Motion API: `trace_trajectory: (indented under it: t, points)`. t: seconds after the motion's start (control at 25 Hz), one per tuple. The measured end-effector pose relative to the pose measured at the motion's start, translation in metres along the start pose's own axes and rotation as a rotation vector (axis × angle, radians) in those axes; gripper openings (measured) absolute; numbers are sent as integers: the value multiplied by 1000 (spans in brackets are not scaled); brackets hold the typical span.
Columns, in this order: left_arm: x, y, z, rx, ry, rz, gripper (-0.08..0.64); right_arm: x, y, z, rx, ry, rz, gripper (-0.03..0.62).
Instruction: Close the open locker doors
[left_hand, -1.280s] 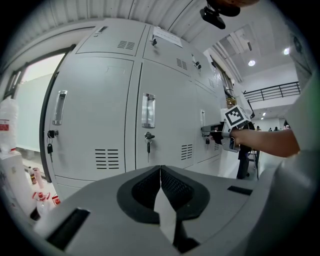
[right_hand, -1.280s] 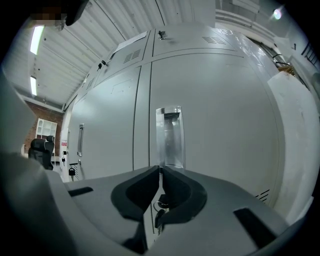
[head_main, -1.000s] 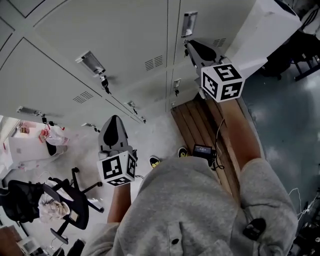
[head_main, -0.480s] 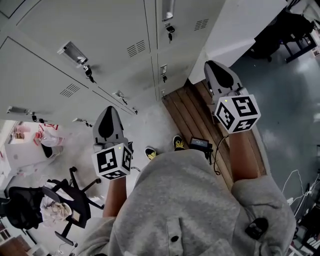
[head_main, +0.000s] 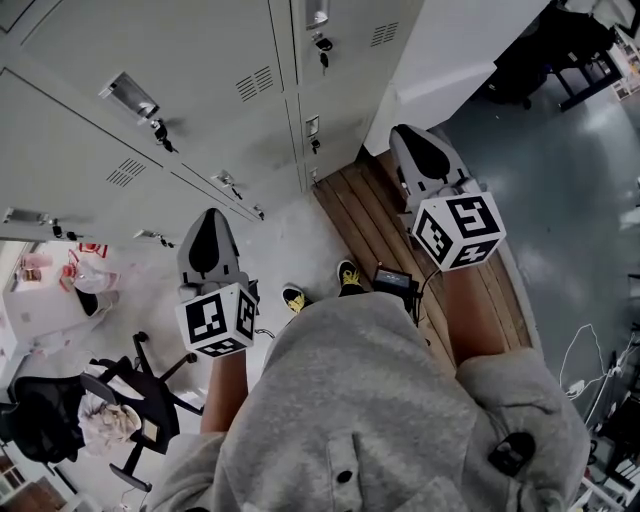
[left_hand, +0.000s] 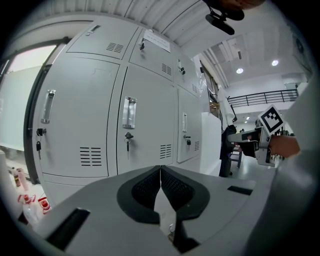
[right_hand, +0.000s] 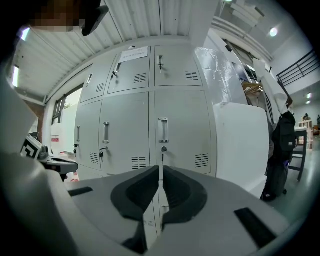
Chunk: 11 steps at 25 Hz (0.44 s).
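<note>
1. Every locker door (right_hand: 182, 125) in view sits flush with its frame, and no view shows one ajar. I judge the closing done, or nearly so. Doors outside the views cannot be checked.
2. The left gripper (left_hand: 160, 170) has its jaws pressed together with nothing between them. The doors stand ahead of it, well apart.
3. The right gripper (right_hand: 160, 170) is likewise closed and empty. The doors face it straight ahead, and a white side panel (right_hand: 237, 140) lies to its right.
4. A second ago the right gripper was raised close to the locker front. It has since drawn back towards the person's body, while the left has barely moved.
</note>
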<state>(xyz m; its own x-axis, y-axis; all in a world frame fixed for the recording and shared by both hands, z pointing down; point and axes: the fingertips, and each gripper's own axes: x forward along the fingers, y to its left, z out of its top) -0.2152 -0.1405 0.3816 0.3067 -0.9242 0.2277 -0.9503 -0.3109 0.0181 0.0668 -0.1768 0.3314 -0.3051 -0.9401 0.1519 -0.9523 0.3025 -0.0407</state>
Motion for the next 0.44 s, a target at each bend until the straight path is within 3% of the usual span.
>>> trace_trajectory:
  t: [0.44]
  points:
    - [-9, 7, -2, 0, 0, 7, 11, 2, 19, 4, -19, -10, 20, 46]
